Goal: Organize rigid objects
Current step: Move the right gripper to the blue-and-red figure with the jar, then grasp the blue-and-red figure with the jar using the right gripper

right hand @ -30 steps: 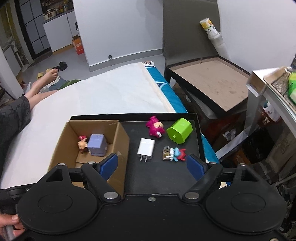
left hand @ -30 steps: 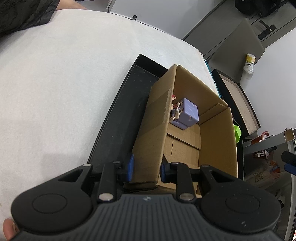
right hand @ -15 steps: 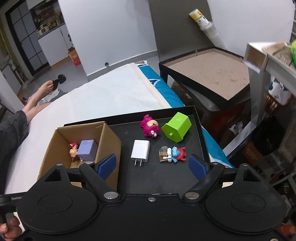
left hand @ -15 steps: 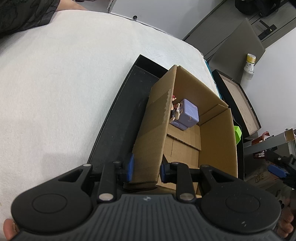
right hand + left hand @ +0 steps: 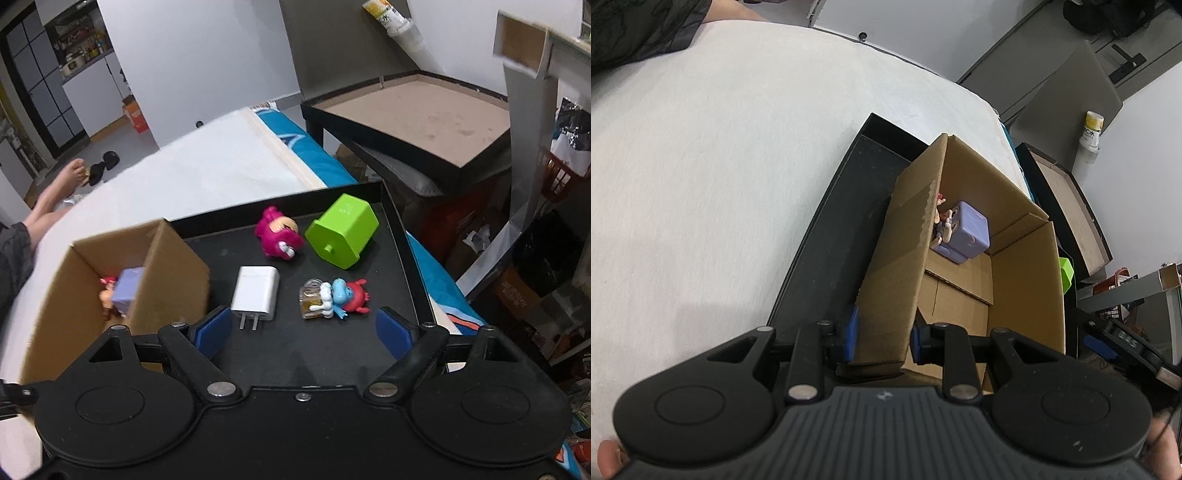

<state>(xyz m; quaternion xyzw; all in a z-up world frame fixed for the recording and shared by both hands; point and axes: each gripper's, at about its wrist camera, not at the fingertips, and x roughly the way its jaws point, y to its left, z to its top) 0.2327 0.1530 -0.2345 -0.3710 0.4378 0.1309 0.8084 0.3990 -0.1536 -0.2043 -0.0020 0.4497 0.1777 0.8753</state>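
While L gripper (image 5: pixel 881 334) clamped on box wall (image 5: pixel 901 258)

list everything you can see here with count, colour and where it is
tray: 1, black, on the white bed
cardboard box: 1, brown, open, on the tray's left part
cube: 1, lilac, inside the box
small figure: 1, red and tan, inside the box beside the cube
charger: 1, white, on the tray beside the box
pink toy: 1, on the tray, behind the charger
green block: 1, tipped over, right of the pink toy
blue and red toy: 1, lying right of the charger
side table: 1, black rim, brown top, beyond the bed
left gripper: shut on the box wall
right gripper: open, above the tray
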